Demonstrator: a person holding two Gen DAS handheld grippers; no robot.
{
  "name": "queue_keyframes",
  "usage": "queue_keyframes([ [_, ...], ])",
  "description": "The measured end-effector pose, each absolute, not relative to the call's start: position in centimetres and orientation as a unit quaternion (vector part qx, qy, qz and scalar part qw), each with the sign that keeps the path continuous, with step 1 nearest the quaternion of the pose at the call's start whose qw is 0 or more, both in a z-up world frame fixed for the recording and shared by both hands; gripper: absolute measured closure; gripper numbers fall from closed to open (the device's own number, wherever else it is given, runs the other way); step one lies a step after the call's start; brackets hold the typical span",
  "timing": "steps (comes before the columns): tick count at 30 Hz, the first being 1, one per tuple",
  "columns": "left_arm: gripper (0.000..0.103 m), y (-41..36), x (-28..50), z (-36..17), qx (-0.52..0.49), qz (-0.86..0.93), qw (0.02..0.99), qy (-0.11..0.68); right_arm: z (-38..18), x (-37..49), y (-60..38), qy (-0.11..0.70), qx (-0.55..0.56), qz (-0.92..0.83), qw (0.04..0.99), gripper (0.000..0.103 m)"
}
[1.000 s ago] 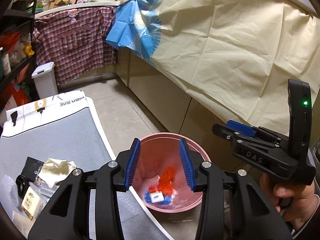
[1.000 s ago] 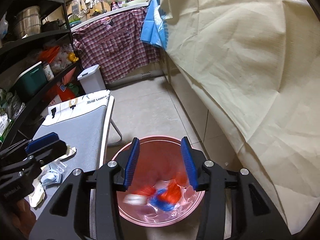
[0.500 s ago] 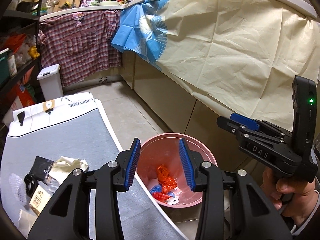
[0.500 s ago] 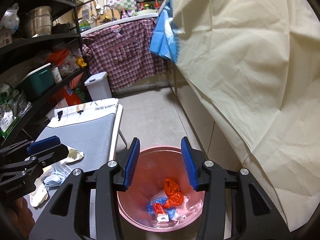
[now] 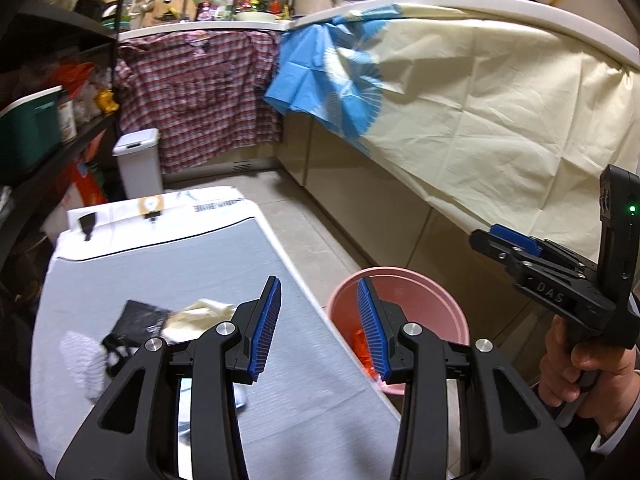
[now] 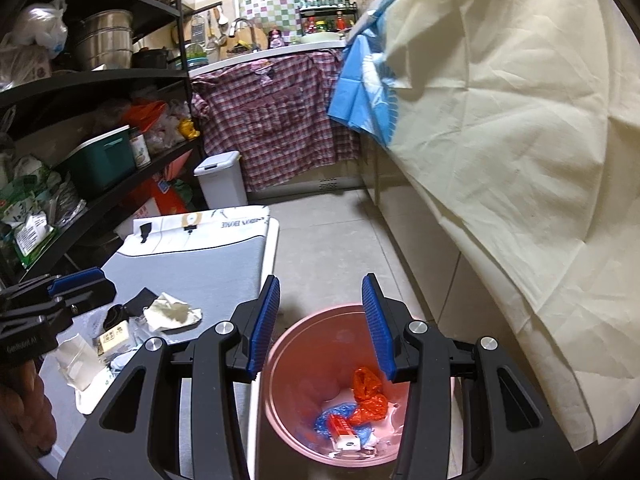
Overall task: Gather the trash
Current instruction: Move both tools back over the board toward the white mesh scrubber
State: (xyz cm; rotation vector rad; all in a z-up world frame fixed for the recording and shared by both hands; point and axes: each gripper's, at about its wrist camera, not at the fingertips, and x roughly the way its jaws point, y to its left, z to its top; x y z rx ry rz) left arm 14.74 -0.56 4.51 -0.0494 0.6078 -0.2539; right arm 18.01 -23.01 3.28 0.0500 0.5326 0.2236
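Observation:
A pink bin (image 6: 316,344) stands on the floor beside a grey board; orange and blue wrappers (image 6: 366,398) and a small red-and-white pack lie at its bottom. My right gripper (image 6: 320,322) hangs open above the bin with nothing between its blue pads. My left gripper (image 5: 318,326) is open and empty over the board's right edge, the bin (image 5: 420,292) just to its right. Left of it on the board (image 5: 160,264) lies loose trash: a crumpled cream wrapper (image 5: 196,314), a black packet (image 5: 138,318), white paper (image 5: 84,354). The same pile (image 6: 168,312) shows in the right wrist view.
A cream cloth (image 6: 520,140) with a blue corner drapes the counter on the right. A plaid shirt (image 5: 200,100) hangs at the back, with a white lidded bin (image 5: 138,160) below. Crowded black shelves (image 6: 80,120) line the left. A hand (image 5: 580,364) holds the right gripper.
My left gripper has swung left from above the bin to over the board's edge. My right gripper has risen slightly and stays over the bin, where the wrappers have settled.

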Motion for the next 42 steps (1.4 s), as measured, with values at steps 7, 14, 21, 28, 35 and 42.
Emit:
queue_keyframes([
  [7,0.063,4.8,13.4,4.3,-0.041,-0.088,0.949,0.298,3.4,17.7,-21.3,0.259,0.021,0.138,0.956,0.06],
  [14,0.064,8.9,12.6,4.2,-0.058,-0.055,0.952,0.297,3.8,17.5,-18.6,0.252,0.026,0.174,0.952,0.065],
  [21,0.064,12.9,12.0,3.3,-0.074,-0.022,0.95,0.304,3.1,17.8,-14.8,0.261,0.011,0.215,0.941,0.071],
  [28,0.064,16.0,12.0,2.1,-0.088,0.005,0.946,0.313,2.0,19.1,-10.6,0.27,-0.002,0.25,0.93,0.075],
  [35,0.064,19.0,12.1,0.5,-0.099,0.036,0.939,0.327,0.3,21.4,-7.5,0.284,-0.003,0.269,0.92,0.075],
  [42,0.064,20.9,13.3,-1.7,-0.109,0.052,0.928,0.351,-1.9,23.6,-4.3,0.301,-0.021,0.285,0.91,0.075],
])
